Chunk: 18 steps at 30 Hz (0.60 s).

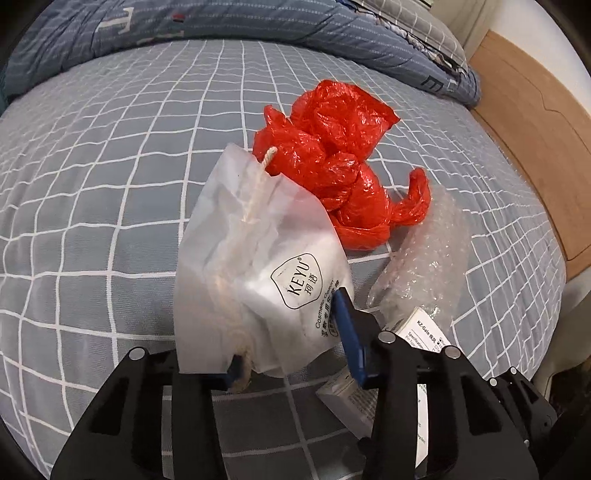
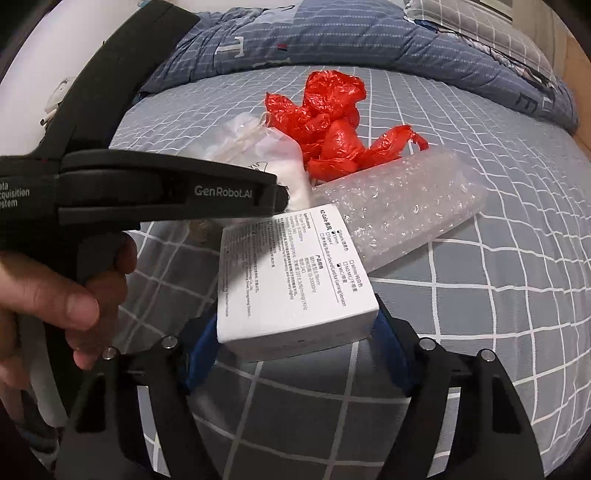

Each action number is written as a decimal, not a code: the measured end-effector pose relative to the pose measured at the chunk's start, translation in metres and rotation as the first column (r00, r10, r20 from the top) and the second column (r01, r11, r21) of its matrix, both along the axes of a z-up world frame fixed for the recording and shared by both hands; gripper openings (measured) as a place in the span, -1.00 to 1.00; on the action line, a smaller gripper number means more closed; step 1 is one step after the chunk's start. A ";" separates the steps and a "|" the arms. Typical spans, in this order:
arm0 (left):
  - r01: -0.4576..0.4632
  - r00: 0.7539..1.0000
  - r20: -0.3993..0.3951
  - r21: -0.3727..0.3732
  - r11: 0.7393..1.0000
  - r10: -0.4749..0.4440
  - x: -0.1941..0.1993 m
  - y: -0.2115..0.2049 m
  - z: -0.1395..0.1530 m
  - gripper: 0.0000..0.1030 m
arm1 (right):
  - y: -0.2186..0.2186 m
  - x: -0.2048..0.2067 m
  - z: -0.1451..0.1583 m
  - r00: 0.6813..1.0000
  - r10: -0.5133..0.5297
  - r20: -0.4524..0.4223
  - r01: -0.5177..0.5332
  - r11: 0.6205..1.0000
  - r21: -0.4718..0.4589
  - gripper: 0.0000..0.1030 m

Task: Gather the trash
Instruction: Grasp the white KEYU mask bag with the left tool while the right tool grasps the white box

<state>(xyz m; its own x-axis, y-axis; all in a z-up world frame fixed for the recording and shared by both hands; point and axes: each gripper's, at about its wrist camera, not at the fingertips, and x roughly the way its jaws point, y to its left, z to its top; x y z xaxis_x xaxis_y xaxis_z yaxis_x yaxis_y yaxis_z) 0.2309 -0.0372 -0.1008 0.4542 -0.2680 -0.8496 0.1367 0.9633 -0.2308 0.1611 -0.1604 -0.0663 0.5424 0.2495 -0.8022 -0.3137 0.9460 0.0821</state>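
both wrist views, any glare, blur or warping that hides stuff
Left wrist view: fisheye bends the checked sheet; glare glints on the red plastic bag; the KEYU pouch is sharp. Right wrist view: a pale washed-out streak blurs print on the white box; the bubble wrap glints.

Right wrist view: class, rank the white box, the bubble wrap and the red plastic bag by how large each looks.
1. White box, nearest the camera, so flattered.
2-3. Bubble wrap and red plastic bag: too alike to rank.

place: home bedroom
signs: bed (image 1: 110, 184) in checked sheet, quilt (image 1: 221, 22) and pillow (image 1: 424, 26) along far edge
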 end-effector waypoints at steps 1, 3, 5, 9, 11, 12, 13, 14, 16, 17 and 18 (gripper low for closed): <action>-0.003 1.000 0.004 0.009 1.000 0.003 -0.001 -0.001 0.002 -0.18 | 0.000 0.000 0.000 1.000 0.000 0.004 0.000 1.000 -0.004 0.37; -0.018 1.000 0.022 0.040 0.999 0.018 -0.006 0.000 0.005 -0.20 | 0.000 0.001 0.002 1.000 0.000 0.014 0.001 1.000 -0.016 0.37; -0.035 0.999 0.034 0.062 0.997 0.033 -0.007 0.001 0.009 -0.20 | -0.001 -0.002 0.005 1.000 -0.004 0.019 0.004 1.000 -0.017 0.37; -0.083 0.995 0.058 0.093 0.992 0.078 -0.012 0.005 0.017 -0.21 | -0.005 0.000 0.008 1.000 -0.009 0.027 0.010 1.000 -0.025 0.37; -0.099 0.993 0.071 0.104 0.990 0.092 -0.016 0.008 0.021 -0.24 | -0.006 -0.001 0.009 1.000 -0.014 0.027 0.015 1.000 -0.025 0.37; -0.108 0.992 0.076 0.107 0.988 0.100 -0.018 0.010 0.024 -0.25 | -0.007 -0.001 0.010 0.999 -0.018 0.027 0.018 1.000 -0.024 0.36; -0.114 0.991 0.079 0.108 0.988 0.106 -0.019 0.012 0.025 -0.25 | -0.009 -0.001 0.010 0.999 -0.020 0.028 0.021 1.000 -0.021 0.37; -0.118 0.991 0.082 0.108 0.987 0.110 -0.021 0.014 0.026 -0.25 | -0.010 -0.001 0.011 0.999 -0.022 0.028 0.023 1.000 -0.021 0.37; -0.130 0.988 0.093 0.119 0.984 0.120 -0.027 0.017 0.029 -0.25 | -0.011 -0.002 0.012 0.999 -0.024 0.034 0.024 0.999 -0.024 0.36; -0.137 0.988 0.094 0.119 0.983 0.126 -0.030 0.020 0.030 -0.25 | -0.012 -0.004 0.013 0.999 -0.024 0.034 0.025 0.999 -0.024 0.36; -0.142 0.987 0.094 0.117 0.983 0.132 -0.033 0.023 0.030 -0.25 | -0.013 -0.005 0.014 0.999 -0.026 0.037 0.027 0.999 -0.022 0.36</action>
